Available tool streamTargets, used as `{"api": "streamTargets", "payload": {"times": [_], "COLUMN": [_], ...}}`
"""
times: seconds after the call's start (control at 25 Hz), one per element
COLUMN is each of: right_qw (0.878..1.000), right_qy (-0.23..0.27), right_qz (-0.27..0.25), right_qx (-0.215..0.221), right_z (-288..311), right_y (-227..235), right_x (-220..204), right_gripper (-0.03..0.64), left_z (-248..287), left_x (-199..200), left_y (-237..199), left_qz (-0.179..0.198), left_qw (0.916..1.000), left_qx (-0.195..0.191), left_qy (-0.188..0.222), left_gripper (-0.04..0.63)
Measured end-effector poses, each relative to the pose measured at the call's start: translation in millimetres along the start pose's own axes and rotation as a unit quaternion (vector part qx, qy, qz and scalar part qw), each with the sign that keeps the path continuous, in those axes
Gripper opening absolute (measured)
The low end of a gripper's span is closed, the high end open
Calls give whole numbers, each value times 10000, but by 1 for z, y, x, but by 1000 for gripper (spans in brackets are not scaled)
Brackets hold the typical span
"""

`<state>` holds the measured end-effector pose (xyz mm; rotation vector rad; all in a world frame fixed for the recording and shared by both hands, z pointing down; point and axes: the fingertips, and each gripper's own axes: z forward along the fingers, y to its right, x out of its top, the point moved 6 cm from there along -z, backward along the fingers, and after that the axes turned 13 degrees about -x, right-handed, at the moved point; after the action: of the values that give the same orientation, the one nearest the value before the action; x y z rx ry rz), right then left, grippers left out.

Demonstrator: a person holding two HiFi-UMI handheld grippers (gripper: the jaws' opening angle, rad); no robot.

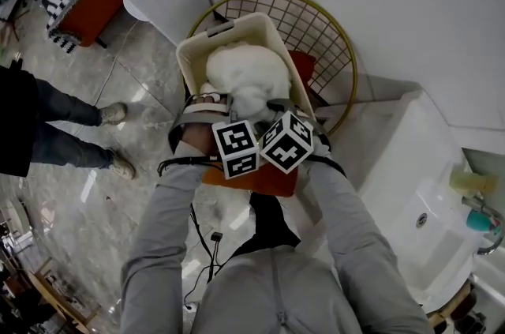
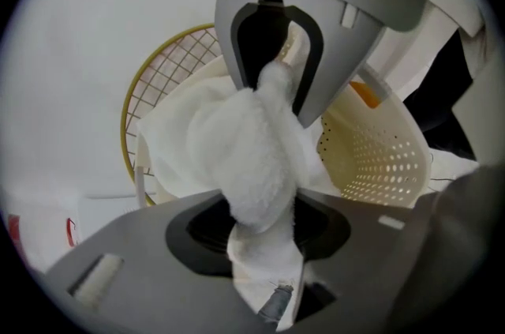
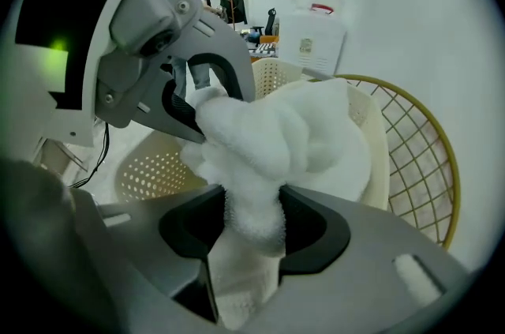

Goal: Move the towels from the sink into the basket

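L gripper (image 2: 260,228) + R gripper (image 3: 252,223): jaws narrow, each pinching bunch of white towel (image 1: 248,72). Two grips prob. share wt and stop ends trailing. Towel bulk sits inside basket (image 1: 252,18), sink (image 1: 410,190) well apart. Looks ready for let-go.

the towel (image 1: 245,76) you held was fluffy terry cloth; your basket (image 2: 379,159) was smooth perforated plastic (matt, not shiny); the wire stand (image 1: 316,36) looked like glossy gold-toned metal; the floor (image 1: 102,198) was polished tile.
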<state>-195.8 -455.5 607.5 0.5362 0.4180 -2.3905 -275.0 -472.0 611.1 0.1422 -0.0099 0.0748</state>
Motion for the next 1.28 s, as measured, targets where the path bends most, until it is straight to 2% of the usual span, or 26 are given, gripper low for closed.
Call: {"api": "streamTargets", "payload": {"times": [0.2, 0.44, 0.64, 0.84, 1.08, 1.16, 1.28], "right_qw": [9998, 9998, 9998, 9993, 9938, 9894, 9780], "right_qy": [-152, -61, -4, 148, 721, 940, 1368], "right_qz": [-137, -148, -163, -87, 494, 718, 1095], "right_qx": [29, -76, -121, -322, -688, -848, -1130], "right_z": [10, 9, -2, -24, -61, -74, -102], "right_y": [0, 1, 3, 5, 16, 18, 17], "right_x": [-6, -6, -6, -3, 11, 17, 26], "right_gripper": [175, 186, 210, 247, 247, 247, 247], "left_z": [11, 11, -3, -24, -63, -82, -117], "left_x": [1, -1, -6, -14, -28, -34, -44], "left_y": [2, 2, 3, 11, 16, 15, 20], "left_qz": [37, -105, -407, -757, -1486, -1760, -2145], "left_qw": [9999, 9996, 9979, 9947, 9803, 9709, 9515], "left_qx": [-85, -99, -186, -91, 153, 351, 750], "left_qy": [40, 229, 468, 695, 1289, 1585, 2075], "left_gripper": [239, 256, 299, 324, 333, 333, 333]}}
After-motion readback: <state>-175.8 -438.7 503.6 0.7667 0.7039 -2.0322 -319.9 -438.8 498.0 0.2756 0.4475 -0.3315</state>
